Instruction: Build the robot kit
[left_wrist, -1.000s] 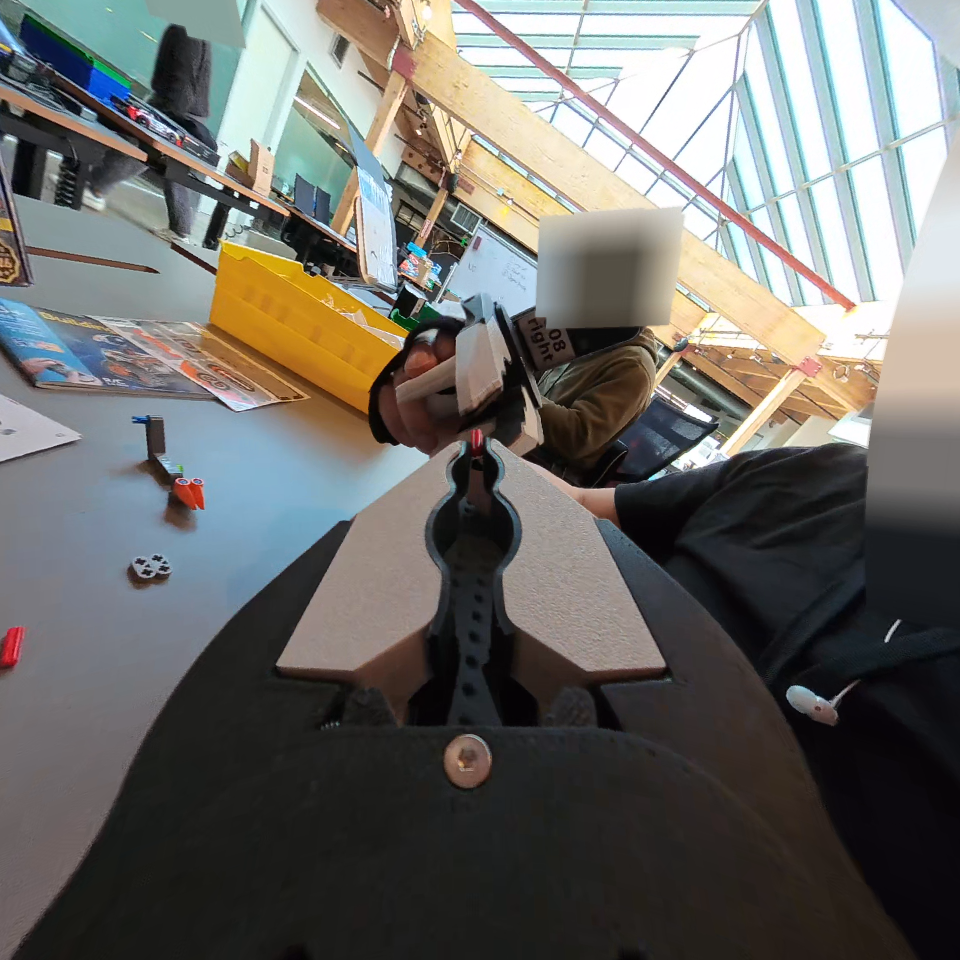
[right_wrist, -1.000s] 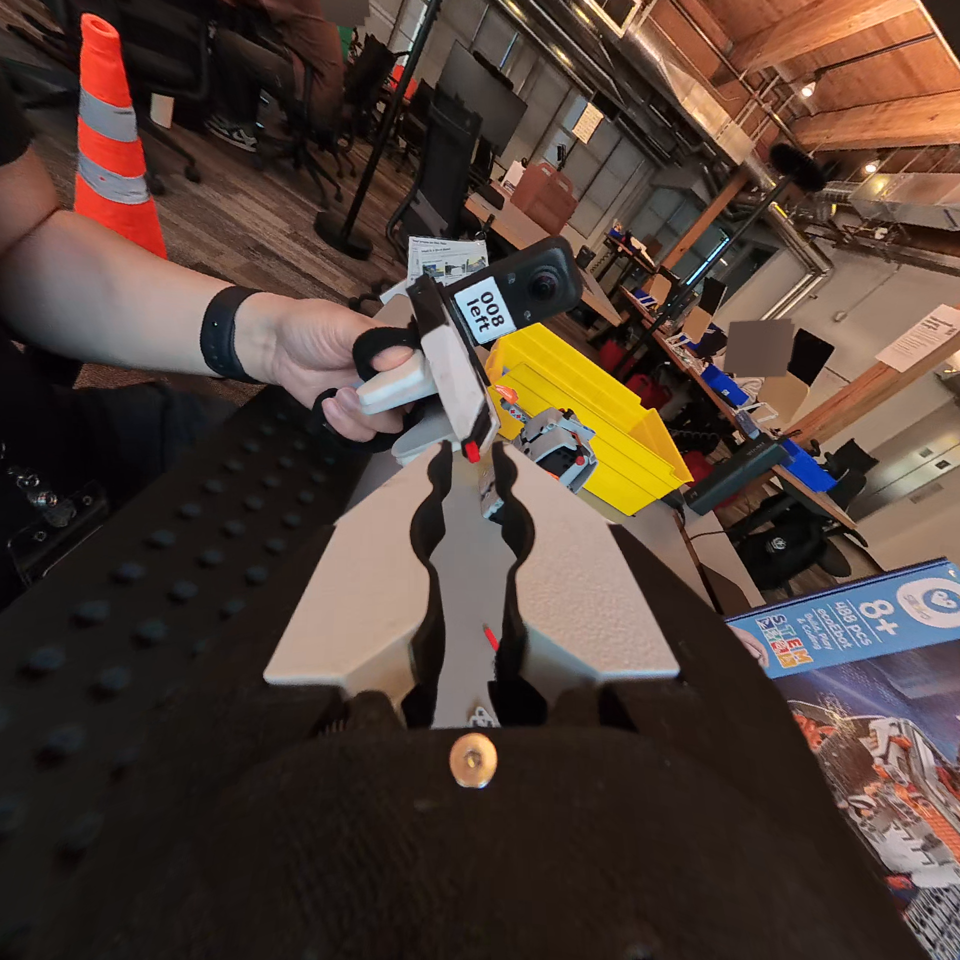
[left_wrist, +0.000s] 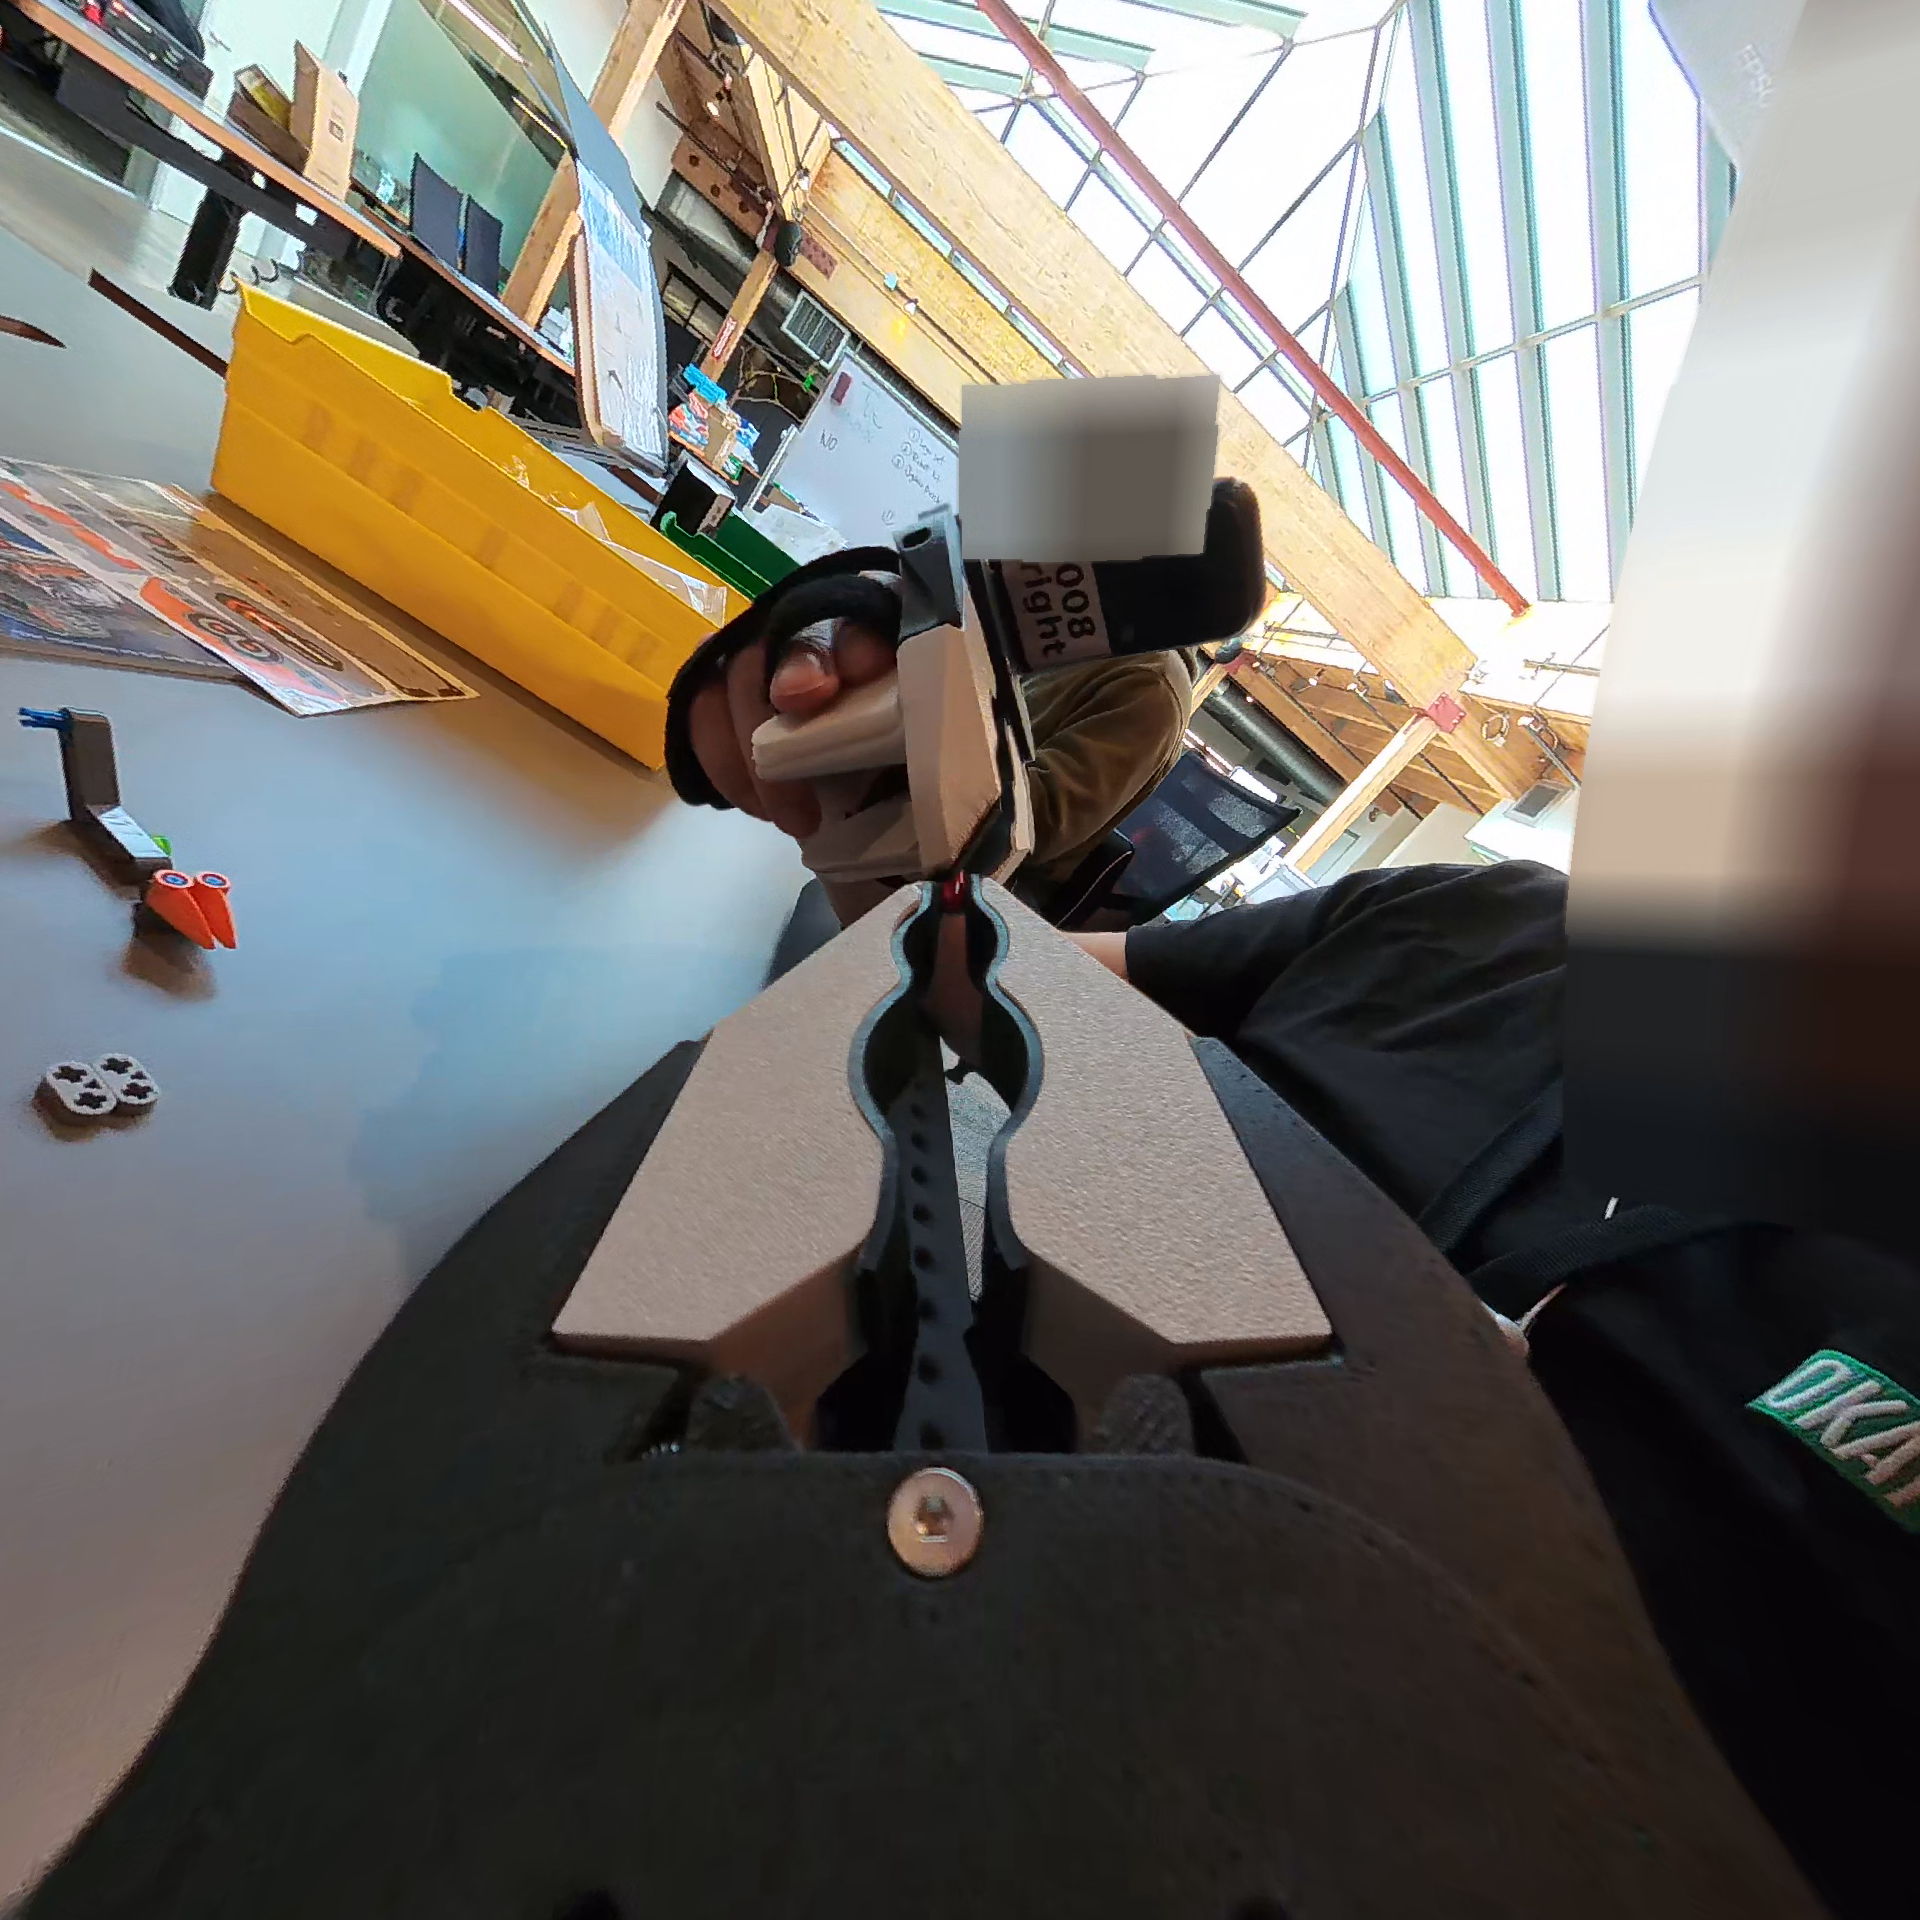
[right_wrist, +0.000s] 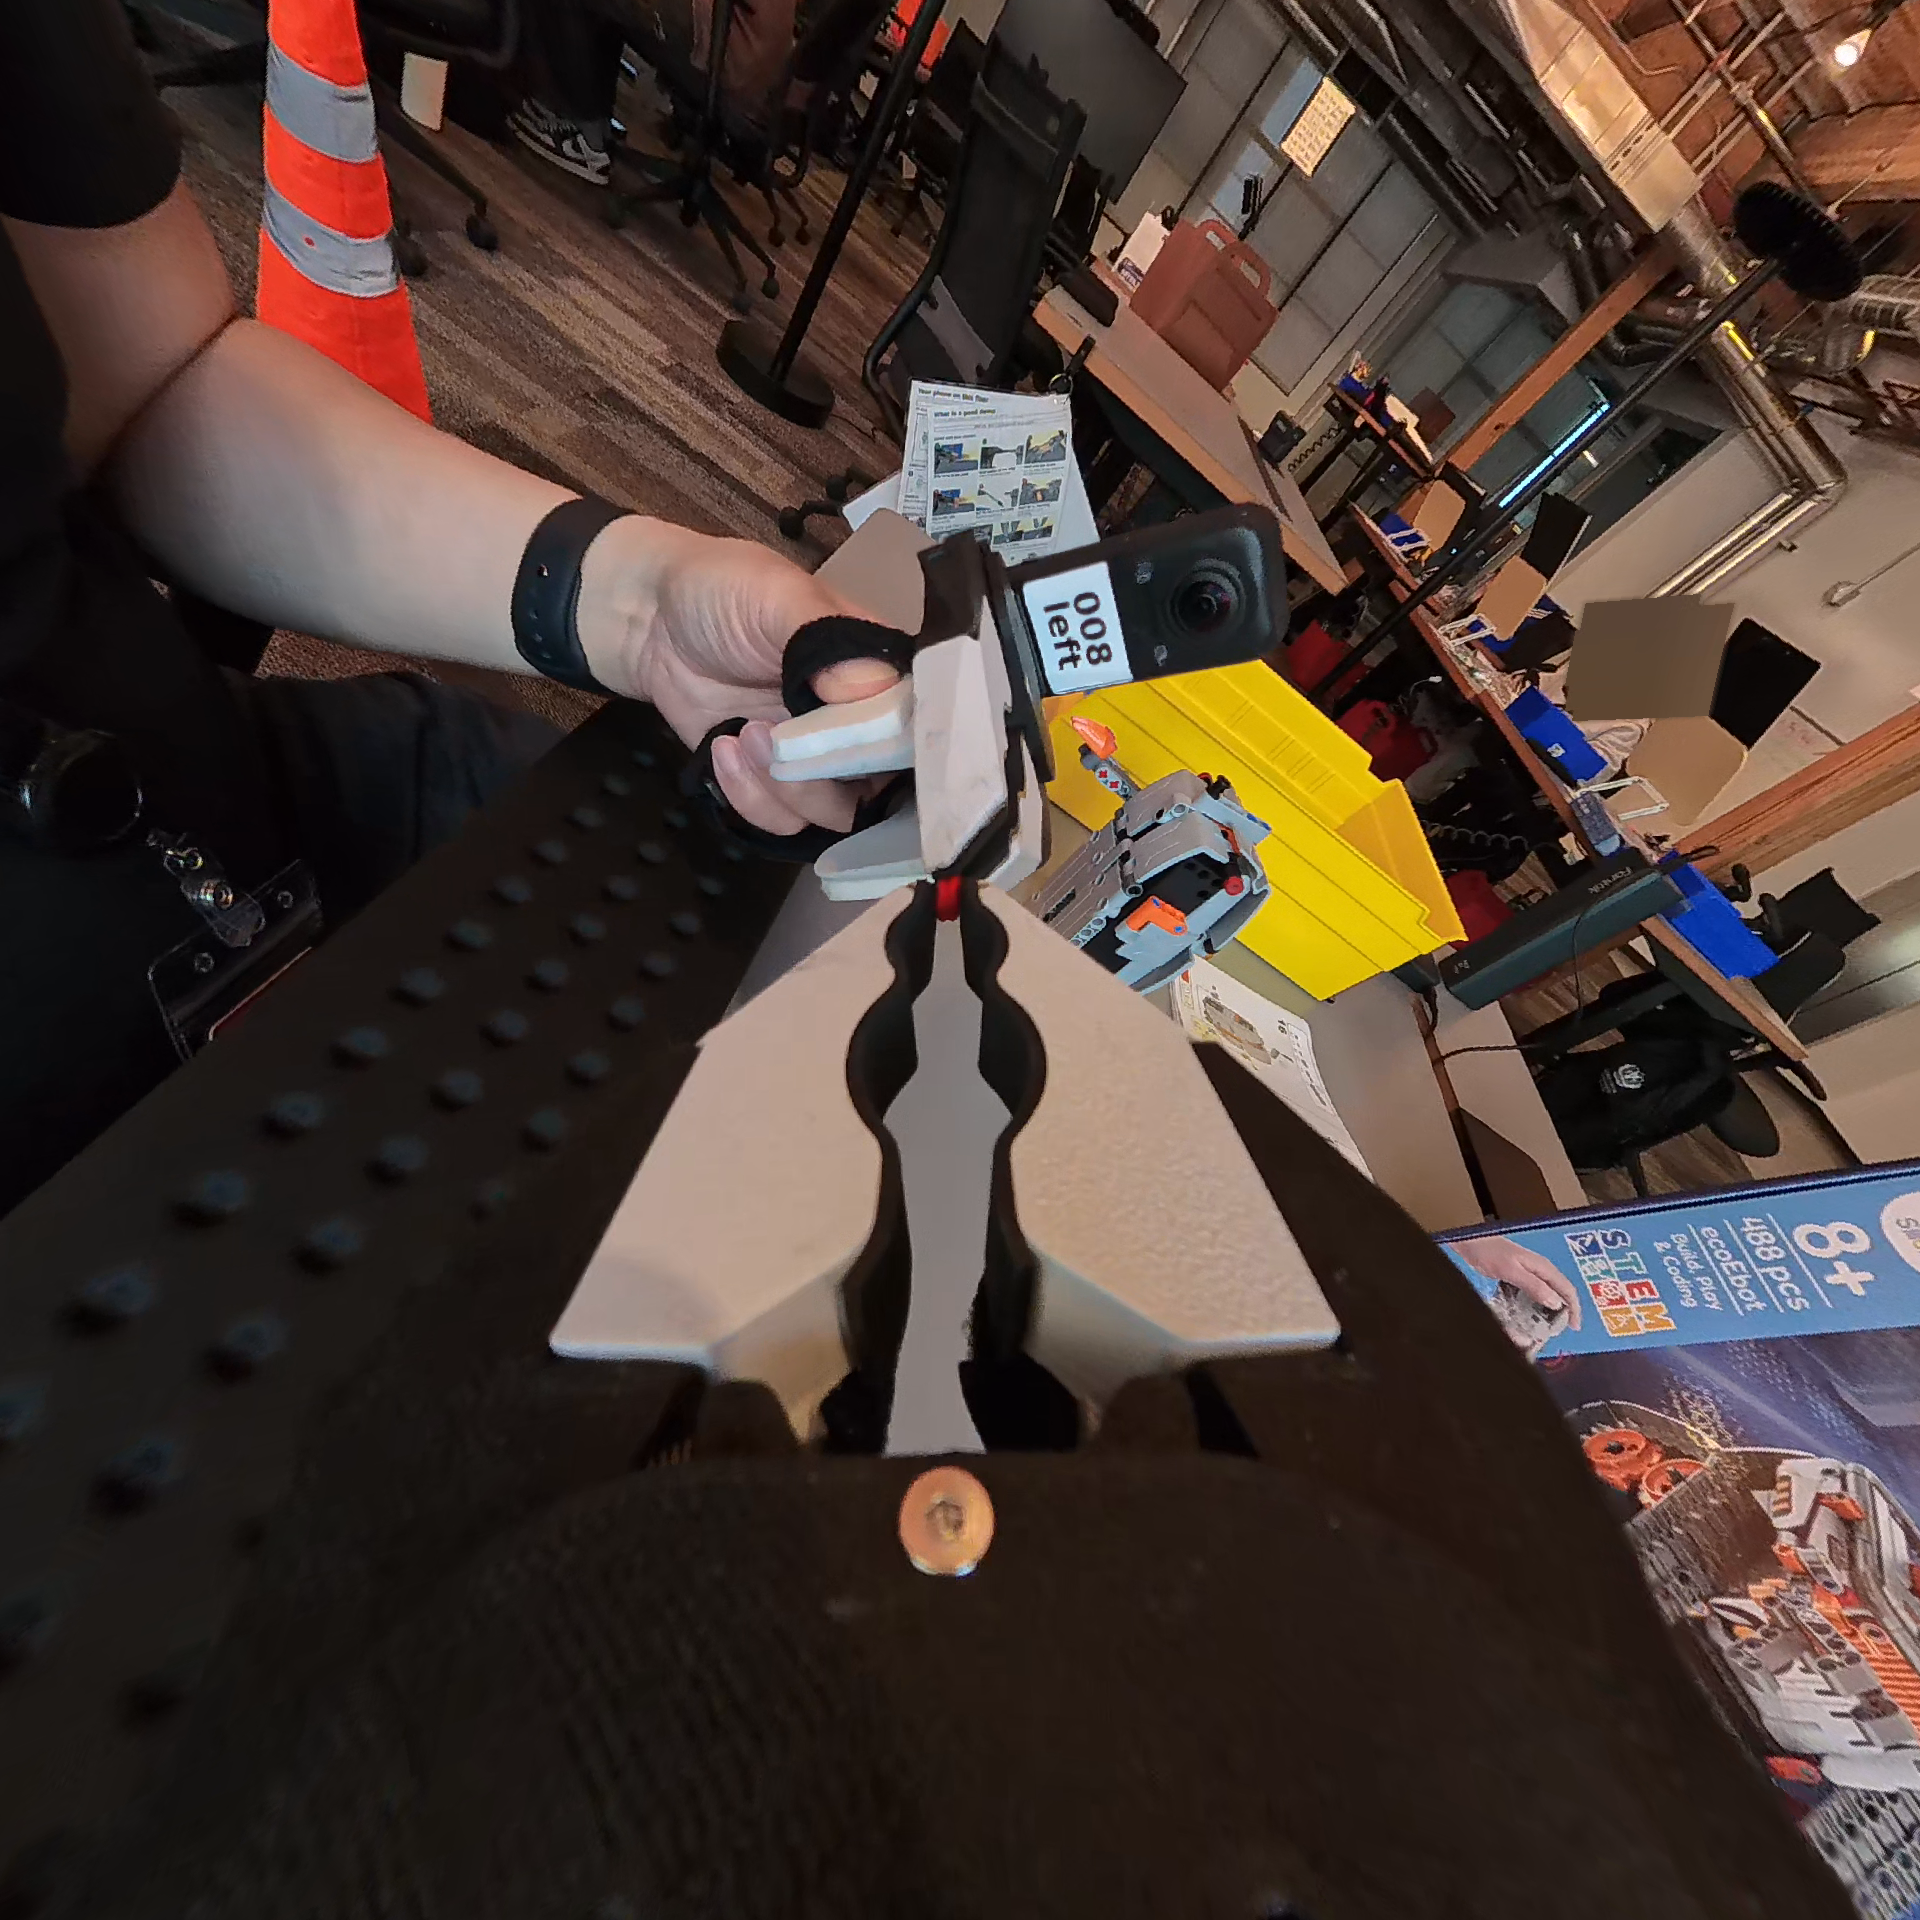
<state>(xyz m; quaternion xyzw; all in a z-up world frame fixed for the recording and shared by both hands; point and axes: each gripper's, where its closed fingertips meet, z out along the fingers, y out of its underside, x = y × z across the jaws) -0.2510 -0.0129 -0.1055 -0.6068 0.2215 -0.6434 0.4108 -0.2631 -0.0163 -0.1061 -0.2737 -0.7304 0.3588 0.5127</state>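
Note:
My left gripper (left_wrist: 951, 906) is shut on a long black beam with holes (left_wrist: 928, 1226) that runs back between its jaws. A small red pin (left_wrist: 954, 891) sits at the beam's front end, right at the fingertips. My right gripper (right_wrist: 943, 906) meets the left one tip to tip above the grey table (left_wrist: 436, 987). Its jaws are nearly closed and pinch the same red pin (right_wrist: 943, 899). Each view shows the other gripper head-on, held by a hand: the right gripper (left_wrist: 971, 862) and the left gripper (right_wrist: 961, 862).
A yellow bin (left_wrist: 436, 520) stands on the table behind the grippers. A grey robot model (right_wrist: 1164, 883) stands beside it, with a blue kit box (right_wrist: 1714, 1455) at the right. Orange cone pieces (left_wrist: 192, 904), a grey connector (left_wrist: 99, 1086) and a booklet (left_wrist: 208, 613) lie at the left. Left and right tips are no more than a few centimetres apart.
The two grippers have come closer together, tip to tip. The right gripper's jaws have narrowed onto the red pin at the end of the black beam.

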